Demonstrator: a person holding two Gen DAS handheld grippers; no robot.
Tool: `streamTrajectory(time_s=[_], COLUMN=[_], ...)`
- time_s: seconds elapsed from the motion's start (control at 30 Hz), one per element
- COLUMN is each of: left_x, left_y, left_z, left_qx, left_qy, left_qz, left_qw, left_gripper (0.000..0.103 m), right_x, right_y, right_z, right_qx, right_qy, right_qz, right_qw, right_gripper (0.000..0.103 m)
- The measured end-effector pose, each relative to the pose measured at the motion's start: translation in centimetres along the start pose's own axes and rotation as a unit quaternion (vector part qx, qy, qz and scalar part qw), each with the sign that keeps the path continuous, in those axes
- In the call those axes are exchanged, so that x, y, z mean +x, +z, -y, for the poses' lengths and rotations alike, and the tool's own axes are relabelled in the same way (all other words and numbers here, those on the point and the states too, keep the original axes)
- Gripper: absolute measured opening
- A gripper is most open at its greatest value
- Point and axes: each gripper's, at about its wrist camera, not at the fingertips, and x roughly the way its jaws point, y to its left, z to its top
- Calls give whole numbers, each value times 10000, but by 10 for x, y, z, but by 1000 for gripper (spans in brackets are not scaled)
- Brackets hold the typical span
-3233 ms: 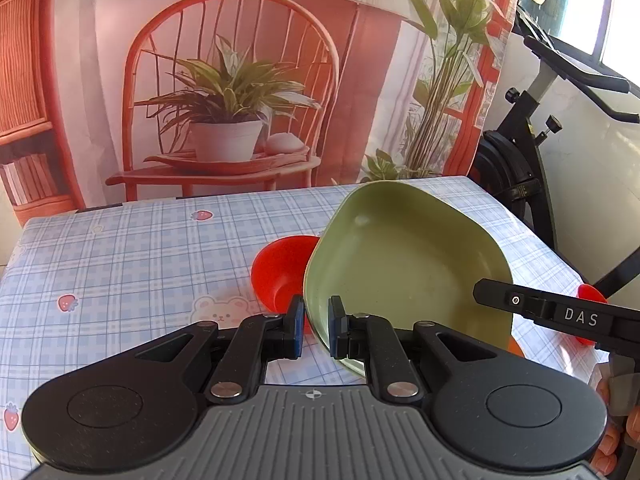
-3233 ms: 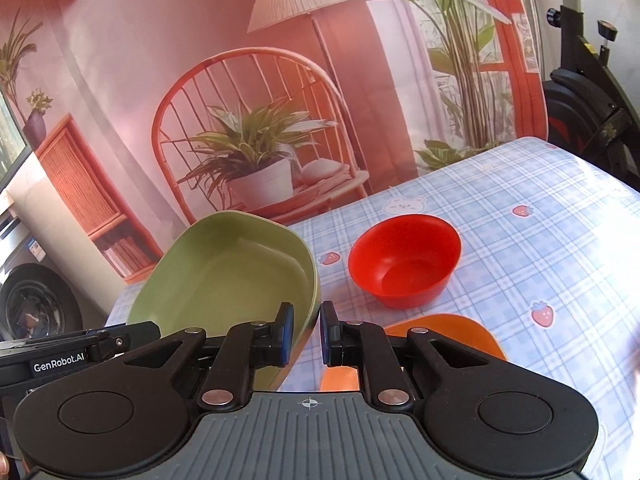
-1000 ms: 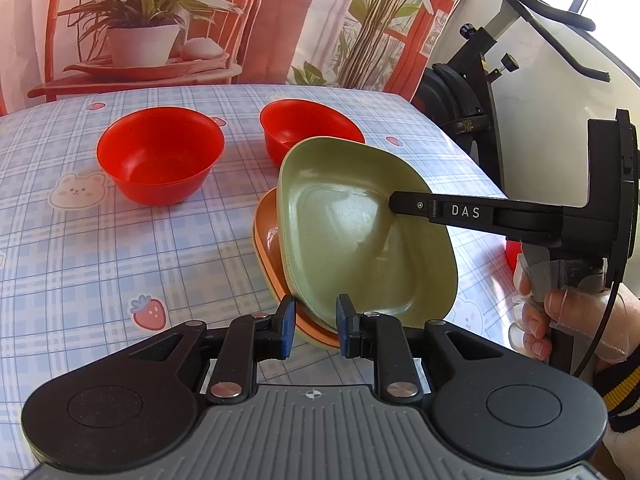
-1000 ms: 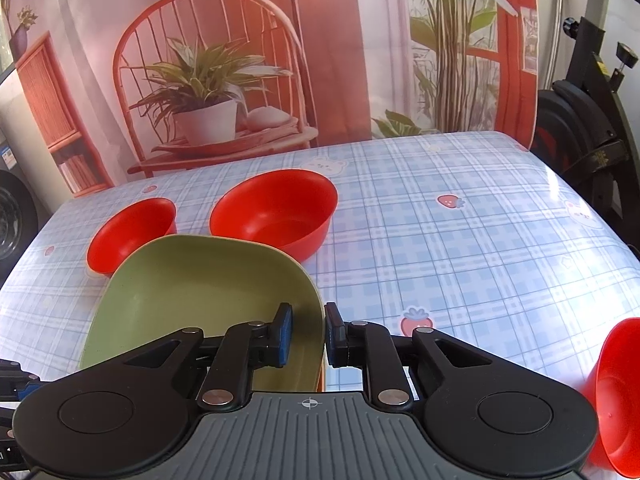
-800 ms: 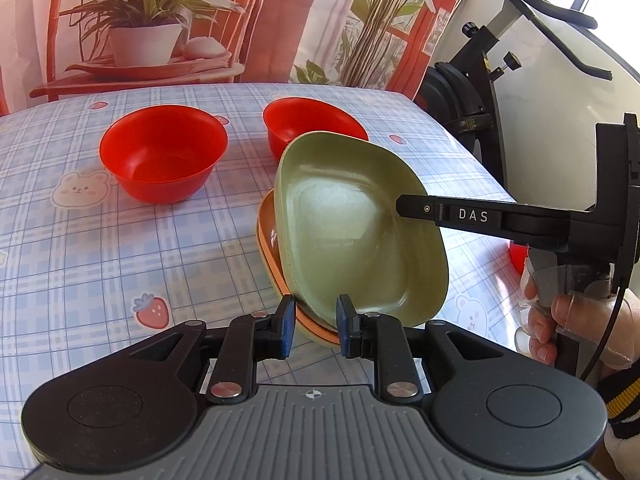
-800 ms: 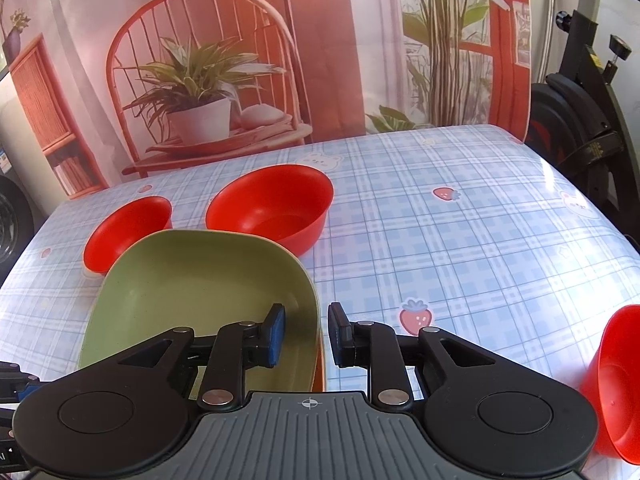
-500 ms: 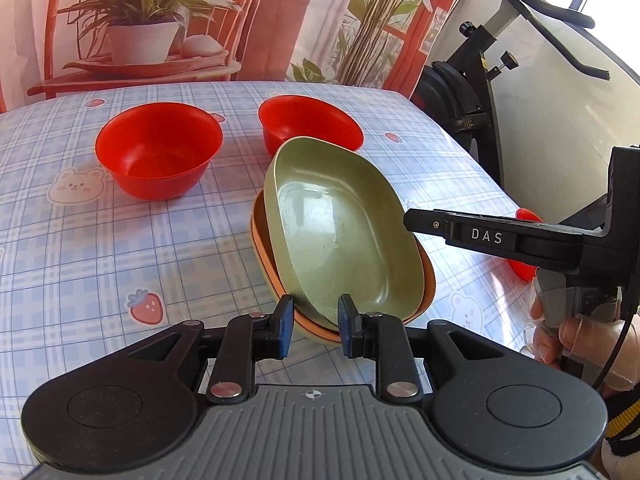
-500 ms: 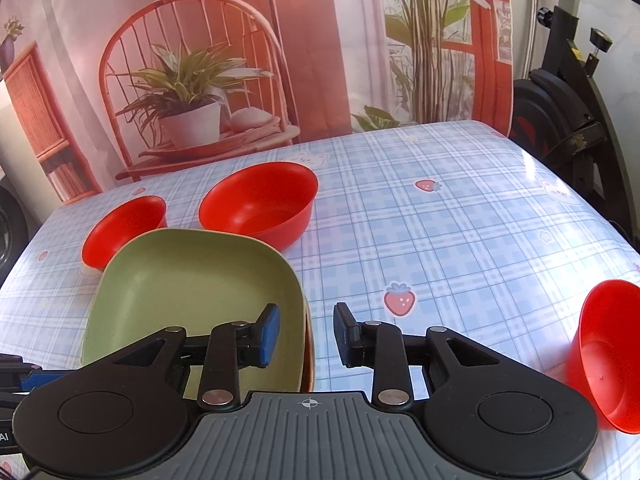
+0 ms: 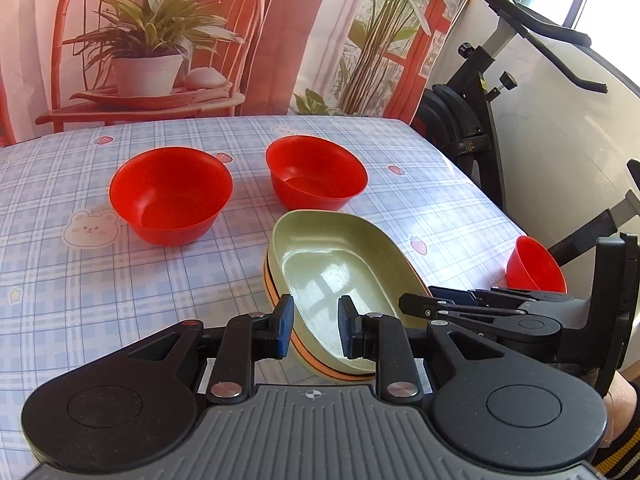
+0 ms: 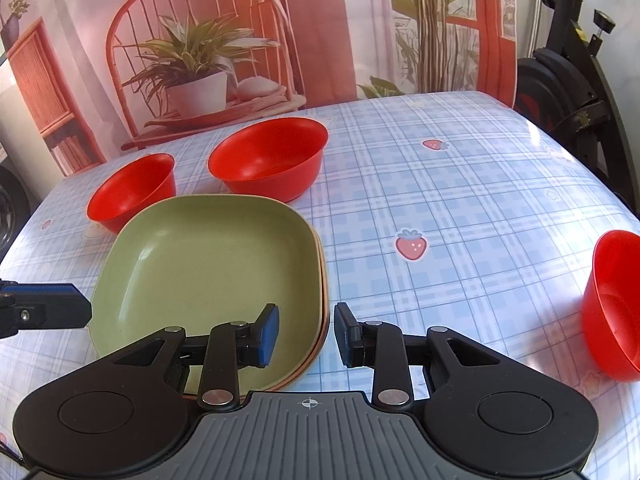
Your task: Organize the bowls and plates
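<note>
Both grippers, left gripper (image 9: 312,326) and right gripper (image 10: 306,334), gape open, gripping nothing, because green plate (image 10: 204,264) sits nested on orange plate (image 9: 280,304); 3 red bowls wait.

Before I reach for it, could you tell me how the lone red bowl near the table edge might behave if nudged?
The red bowl already sits tilted, its opening sideways, so it would likely rock or roll. It looks like thin, smooth plastic, so probably light and quick to skid on the glossy tablecloth. Near the edge, it could well fall off.
</note>
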Motion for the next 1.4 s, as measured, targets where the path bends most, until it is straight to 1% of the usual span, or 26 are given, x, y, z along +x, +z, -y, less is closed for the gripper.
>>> streamTrajectory(time_s=[0.13, 0.27, 0.47, 0.87, 0.97, 1.07, 1.13, 1.3, 1.4], left_x=[16, 23, 26, 26, 19, 8, -1, -24, -43], left_y=[8, 2, -6, -8, -7, -3, 1, 16, 29], left_z=[-4, -4, -13, -14, -11, -11, -14, -36, -50], left_qx=[6, 122, 1, -4, 77, 220, 284, 96, 78], left_qy=[246, 372, 297, 263, 229, 141, 184, 170, 280], left_qz=[-10, -112, -134, -98, -11, 147, 246, 375, 489], left_qw=[9997, 9992, 9995, 9996, 9997, 9996, 9991, 9991, 9984], left_gripper=[25, 25, 26, 28, 28, 28, 28, 28, 28], right_x=[-1, -4, -8, -12, -17, -23, -27, -40, -47], right_y=[-3, -6, -5, -5, -3, 1, 4, 14, 24], right_z=[3, 9, 13, 14, 14, 17, 15, 5, -6], right_qx=[-70, -44, 4, 51, 106, 289, 274, 187, 133], right_qy=[-81, -117, -171, -175, -121, 63, 68, 96, 157], right_qz=[-50, -47, 35, 34, 156, 215, 279, 430, 522], right_qw=[9999, 9999, 9998, 9998, 9997, 9993, 9992, 9989, 9984], right_gripper=[28, 28, 29, 29, 29, 29, 29, 29, 29])
